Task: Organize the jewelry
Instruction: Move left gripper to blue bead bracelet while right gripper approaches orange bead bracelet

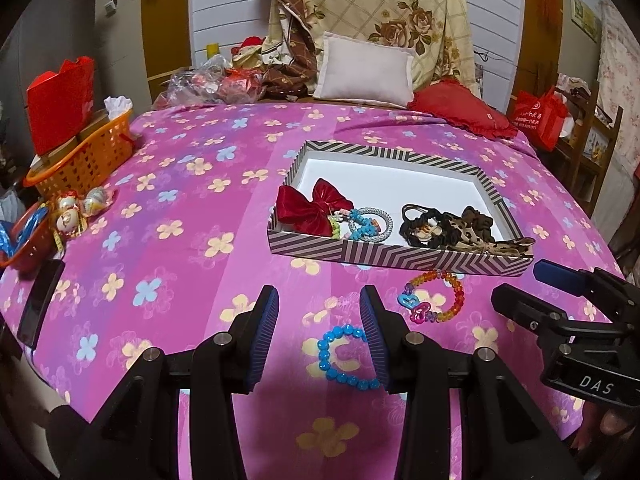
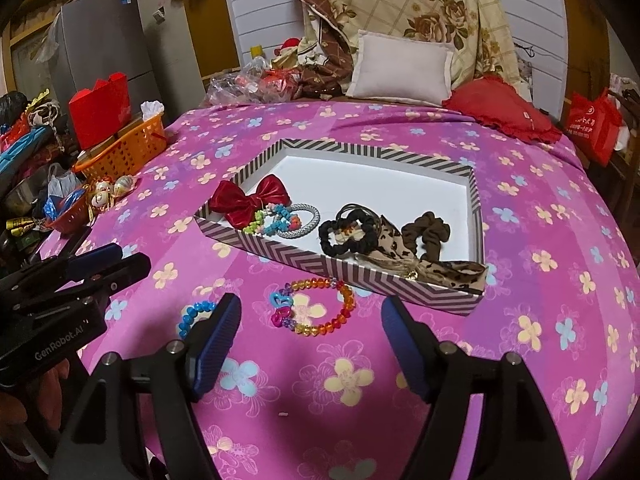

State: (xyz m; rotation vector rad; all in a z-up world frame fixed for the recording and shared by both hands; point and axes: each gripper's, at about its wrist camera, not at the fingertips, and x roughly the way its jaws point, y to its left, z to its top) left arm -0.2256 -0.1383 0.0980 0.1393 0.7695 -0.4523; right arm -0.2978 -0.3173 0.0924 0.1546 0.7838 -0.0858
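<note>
Left gripper [image 1: 319, 320]: wide, empty, over blue bracelet [image 1: 344, 356].
Right gripper [image 2: 311, 334]: wide, empty, before rainbow bracelet [image 2: 316, 308], near box [image 2: 352, 270].
Your risk: beads slip from pads; bedsheet [image 2: 520, 280] snags.

one striped tray [image 2: 348, 270], two loose bracelets [image 2: 316, 306], one red bow [image 2: 248, 200], two tongs [image 1: 319, 332]

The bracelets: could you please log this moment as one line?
left gripper open over blue bracelet | right gripper open near rainbow bracelet | both outside box
</note>
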